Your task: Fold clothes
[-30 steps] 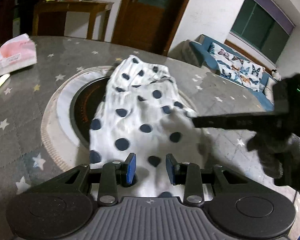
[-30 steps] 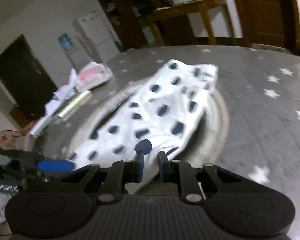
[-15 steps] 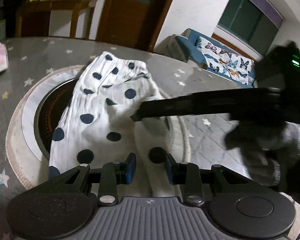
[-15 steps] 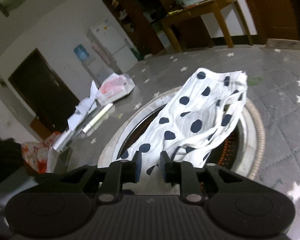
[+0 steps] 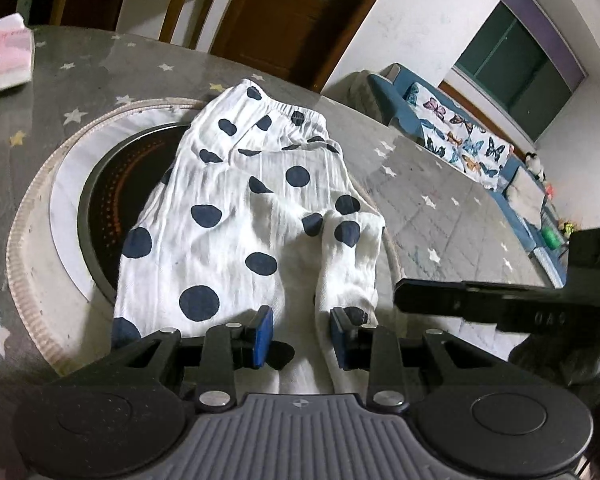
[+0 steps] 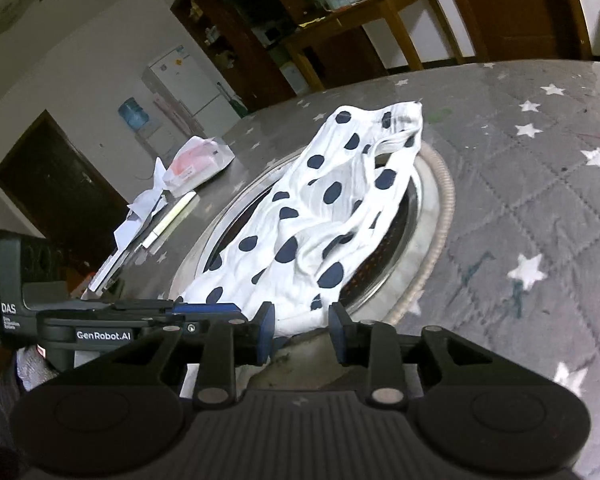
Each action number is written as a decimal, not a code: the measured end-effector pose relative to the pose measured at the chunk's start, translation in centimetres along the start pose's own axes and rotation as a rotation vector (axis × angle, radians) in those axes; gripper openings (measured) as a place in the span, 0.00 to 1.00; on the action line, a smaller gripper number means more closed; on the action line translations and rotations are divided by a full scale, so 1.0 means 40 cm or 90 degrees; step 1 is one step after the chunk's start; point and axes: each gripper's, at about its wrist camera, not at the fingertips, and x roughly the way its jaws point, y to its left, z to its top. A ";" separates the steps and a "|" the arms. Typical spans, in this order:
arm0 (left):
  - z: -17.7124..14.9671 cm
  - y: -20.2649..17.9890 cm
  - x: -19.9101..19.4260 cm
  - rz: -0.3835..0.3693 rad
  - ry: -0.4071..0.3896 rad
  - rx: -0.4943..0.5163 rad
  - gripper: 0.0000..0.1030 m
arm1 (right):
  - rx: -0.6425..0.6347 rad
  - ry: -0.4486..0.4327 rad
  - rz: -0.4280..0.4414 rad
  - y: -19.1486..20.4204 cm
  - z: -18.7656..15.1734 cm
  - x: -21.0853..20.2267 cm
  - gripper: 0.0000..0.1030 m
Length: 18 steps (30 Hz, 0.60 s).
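Left gripper (image 5: 300, 336): blue pads spread, nothing pinched; white cloth lies in the gap between them, low in the left wrist view at 6 o'clock. It shows in the right wrist view (image 6: 204, 310) as a dark bar at 8 o'clock.
Right gripper (image 6: 302, 334): pads spread, nothing between them; the cloth's near edge lies just ahead. It shows in the left wrist view (image 5: 460, 300) as a dark bar at 3 o'clock, close beside the cloth's rolled end; whether it touches the cloth cannot be told there.

Table (image 5: 440, 200): grey quilted cover with white stars, fills both views.
Round inset (image 5: 96, 216): dark recessed disc in a pale ring at the table's middle, 9 o'clock of the cloth in the left wrist view.
Polka-dot garment (image 5: 236, 216): white with navy dots, draped across the inset and its ring; elastic waistband at the far end, 12 o'clock; near end bunched, one part rolled into a tube at 4 o'clock. Seen also from the right wrist (image 6: 324, 208), wrinkled.
Sofa (image 5: 460, 136): blue, butterfly cushions, 2 o'clock beyond the table.
Tissue pack (image 5: 4, 56): pink and white, on the table at 10 o'clock, well apart from the garment.
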 end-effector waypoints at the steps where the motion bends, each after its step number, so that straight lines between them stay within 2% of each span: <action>1: 0.001 0.002 0.001 -0.002 0.000 -0.004 0.33 | 0.001 0.002 -0.003 -0.002 -0.008 -0.001 0.29; 6: 0.001 0.011 0.004 -0.010 -0.001 -0.016 0.32 | -0.031 -0.007 -0.029 0.004 -0.012 0.027 0.29; 11: 0.000 0.015 0.005 -0.016 -0.002 -0.016 0.33 | -0.032 -0.010 -0.026 0.010 -0.019 0.034 0.27; 13: 0.001 0.016 0.005 -0.018 -0.002 -0.016 0.33 | -0.034 -0.007 -0.038 0.016 -0.020 0.030 0.07; 18: -0.001 0.010 -0.013 -0.018 -0.005 0.005 0.34 | -0.073 0.002 -0.087 0.045 -0.015 -0.018 0.05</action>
